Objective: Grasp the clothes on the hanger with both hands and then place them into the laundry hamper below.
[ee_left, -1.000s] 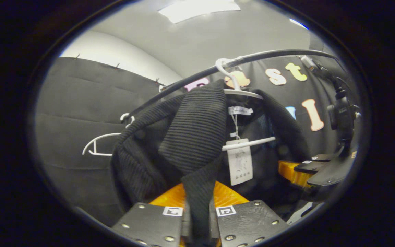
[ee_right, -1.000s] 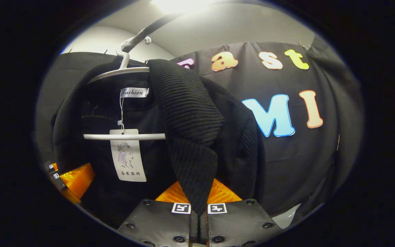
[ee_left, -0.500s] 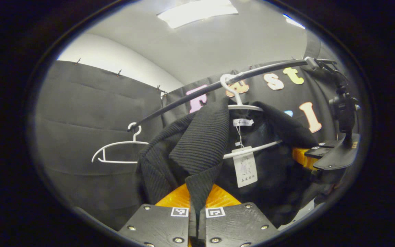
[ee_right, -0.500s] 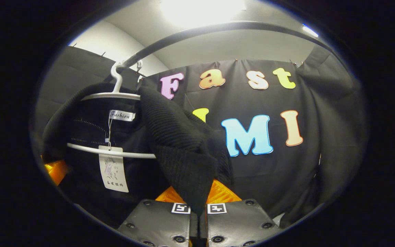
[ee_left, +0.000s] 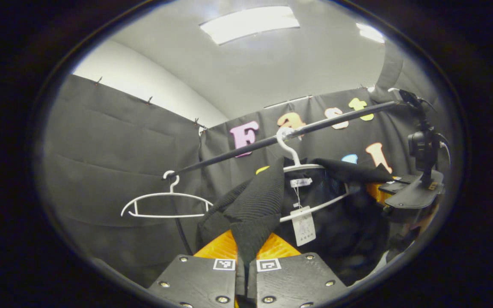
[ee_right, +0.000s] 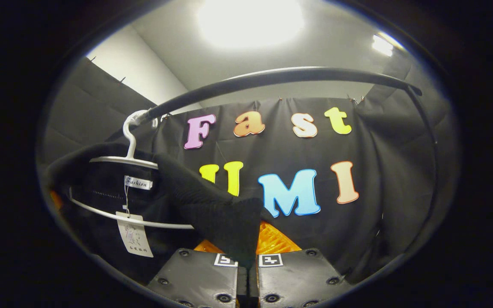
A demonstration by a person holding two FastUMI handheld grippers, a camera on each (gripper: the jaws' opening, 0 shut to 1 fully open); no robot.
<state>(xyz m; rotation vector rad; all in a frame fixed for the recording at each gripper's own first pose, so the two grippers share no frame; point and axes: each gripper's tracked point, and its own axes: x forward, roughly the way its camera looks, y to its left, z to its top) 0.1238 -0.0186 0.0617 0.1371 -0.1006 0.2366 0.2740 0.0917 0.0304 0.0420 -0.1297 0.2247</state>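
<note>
Both grippers, left (ee_left: 246, 273) and right (ee_right: 247, 267), had jaws pinching the black top (ee_left: 257, 205), lower center. Top was still on its hanger (ee_left: 298, 164); hamper drop remained.

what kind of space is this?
Most likely a cloth-walled recording booth set up as a laundry corner: black cloth wall, a clothes rail with white hangers, and a tagged black garment hanging from it.

left tool (ee_left: 246, 273) fingers pinched together on black knit, right tool (ee_right: 247, 267) likewise, both angled upward
</note>
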